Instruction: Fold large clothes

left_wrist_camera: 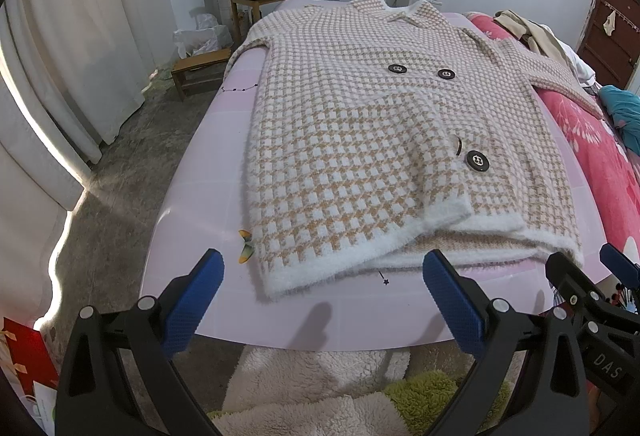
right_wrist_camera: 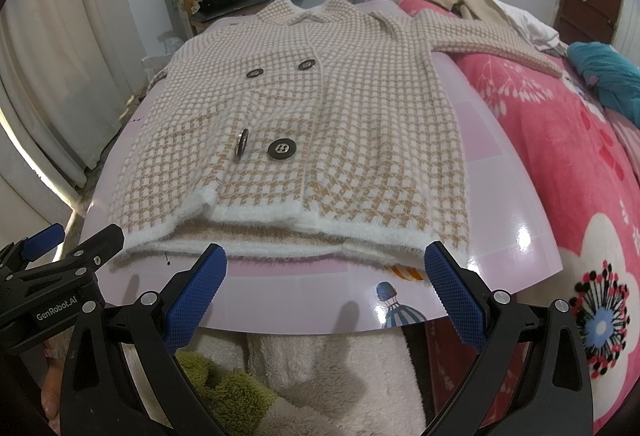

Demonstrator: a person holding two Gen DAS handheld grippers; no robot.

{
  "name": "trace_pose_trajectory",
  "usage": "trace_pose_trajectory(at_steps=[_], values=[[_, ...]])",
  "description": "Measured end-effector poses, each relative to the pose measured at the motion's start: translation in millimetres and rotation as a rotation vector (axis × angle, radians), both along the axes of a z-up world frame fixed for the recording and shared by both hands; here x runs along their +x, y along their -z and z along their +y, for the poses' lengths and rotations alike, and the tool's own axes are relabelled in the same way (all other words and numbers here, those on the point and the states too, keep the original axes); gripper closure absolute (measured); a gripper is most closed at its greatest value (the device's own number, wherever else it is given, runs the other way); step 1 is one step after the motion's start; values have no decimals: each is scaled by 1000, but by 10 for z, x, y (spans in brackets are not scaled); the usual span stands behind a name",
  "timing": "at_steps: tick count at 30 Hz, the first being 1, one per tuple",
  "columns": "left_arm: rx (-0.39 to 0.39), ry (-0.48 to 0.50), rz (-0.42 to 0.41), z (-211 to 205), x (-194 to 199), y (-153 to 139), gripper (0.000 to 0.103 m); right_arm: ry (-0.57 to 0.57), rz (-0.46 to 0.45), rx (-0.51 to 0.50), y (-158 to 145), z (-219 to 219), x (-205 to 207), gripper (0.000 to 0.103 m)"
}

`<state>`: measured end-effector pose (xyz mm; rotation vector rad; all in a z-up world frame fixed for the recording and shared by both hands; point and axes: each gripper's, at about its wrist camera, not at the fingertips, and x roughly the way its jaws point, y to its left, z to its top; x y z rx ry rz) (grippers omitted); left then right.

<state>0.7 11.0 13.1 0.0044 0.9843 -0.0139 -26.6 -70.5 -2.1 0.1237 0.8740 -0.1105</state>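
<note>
I hold both jaws wide and empty before the houndstooth cardigan [left_wrist_camera: 360, 140]; it lies flat, folding unstarted.

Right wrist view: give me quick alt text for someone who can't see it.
A beige-and-white checked knit coat lies flat, buttons up, on a pink mat, hem nearest the camera. The open right gripper hovers at the hem, holding nothing; the left gripper shows at left.

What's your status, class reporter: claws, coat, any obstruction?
Left claw open, right claw open, both short of the hem. Houndstooth coat flat on pink mat, unfolded, right sleeve out over the red blanket. Nothing blocking.
</note>
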Motion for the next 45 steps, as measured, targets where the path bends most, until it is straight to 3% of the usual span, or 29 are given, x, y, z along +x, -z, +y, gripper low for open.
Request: trace_pose_trajectory(at_steps=[26,45], values=[[-9,4,4,69,18,1,5,18,25,-13,21,16,80,8],[-6,21,20,113,414,72,5,65,34,-5,6,-117,380,8]])
